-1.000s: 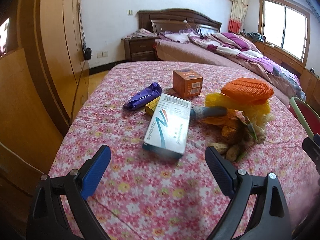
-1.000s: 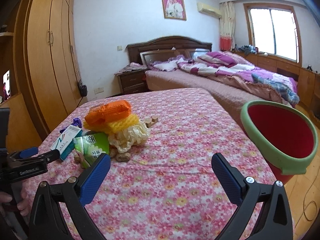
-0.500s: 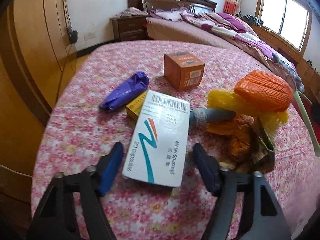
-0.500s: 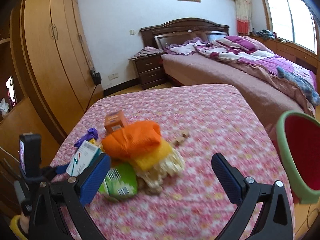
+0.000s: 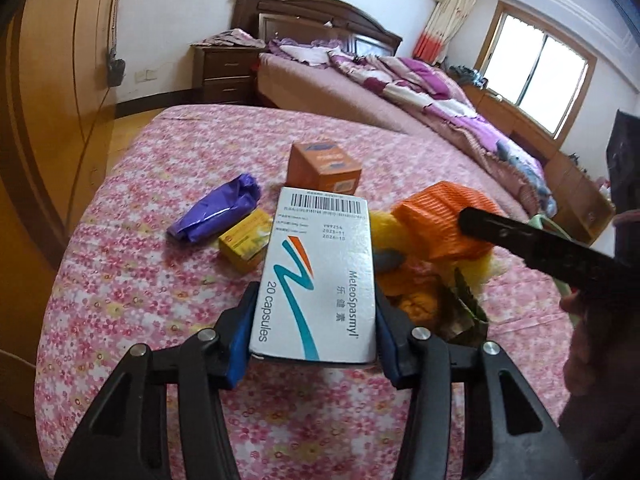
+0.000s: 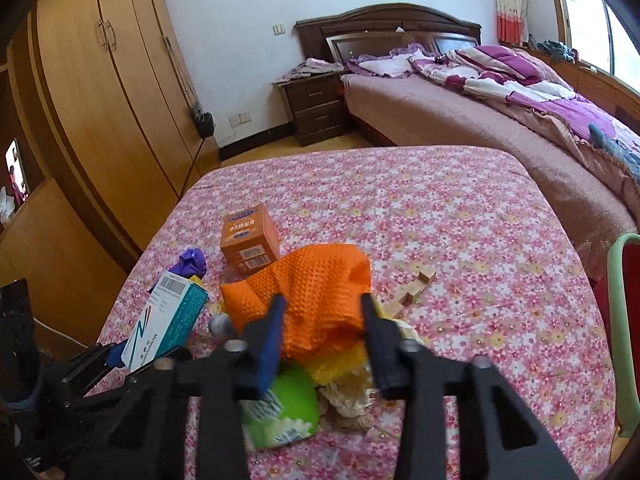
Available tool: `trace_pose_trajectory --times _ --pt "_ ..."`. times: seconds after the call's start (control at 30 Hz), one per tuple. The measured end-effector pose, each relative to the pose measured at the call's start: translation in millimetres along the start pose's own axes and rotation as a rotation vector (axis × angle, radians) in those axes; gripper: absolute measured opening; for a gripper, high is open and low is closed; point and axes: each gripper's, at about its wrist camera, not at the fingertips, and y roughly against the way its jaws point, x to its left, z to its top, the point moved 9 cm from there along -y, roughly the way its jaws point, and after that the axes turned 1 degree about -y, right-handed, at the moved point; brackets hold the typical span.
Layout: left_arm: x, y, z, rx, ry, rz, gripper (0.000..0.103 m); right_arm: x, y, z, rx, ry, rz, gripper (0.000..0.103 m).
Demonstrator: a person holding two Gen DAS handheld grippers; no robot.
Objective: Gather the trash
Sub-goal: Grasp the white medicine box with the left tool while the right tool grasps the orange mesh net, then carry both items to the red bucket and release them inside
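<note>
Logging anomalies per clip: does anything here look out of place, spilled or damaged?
Apart from the trash pile itself, little. Small wooden blocks lie scattered on the floral cloth beside the orange mesh, unlike the wrappers. No spill or damage shows.

Capsule box [image 5: 316,280]: smooth, slightly glossy card. Orange net [image 6: 316,296]: dimpled foam mesh, matt. Purple wrapper [image 5: 218,214]: crinkled glossy plastic. Tablecloth [image 6: 460,240]: matt floral cloth.

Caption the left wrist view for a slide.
Left hand-held gripper clamps a white capsule box above the floral tablecloth.
</note>
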Motion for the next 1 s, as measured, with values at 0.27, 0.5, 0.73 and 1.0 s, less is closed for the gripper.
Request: trace_pose_trajectory --times 0.27,0.5,0.73,1.0 --pt "-9.1 15.5 8.0 -0.036 -0.002 -0.046 0.052 -2.5 33.7 10.4 -0.092 -0.039 0.039 0.012" --pt "-27.6 37.8 18.7 -0.072 -0.024 -0.072 0.052 -8.6 82.7 20.6 -0.200 -0.057 0.052 0.012" --pt "-54.1 56.0 29.4 -0.087 -0.050 -0.105 0.052 -28.6 125.8 22.1 -0.275 -0.089 0.031 0.012" --pt "-104.1 61.0 35.9 -0.067 -0.116 -0.158 0.052 -72.6 165.7 8.1 -0.324 -0.154 -0.037 0.012"
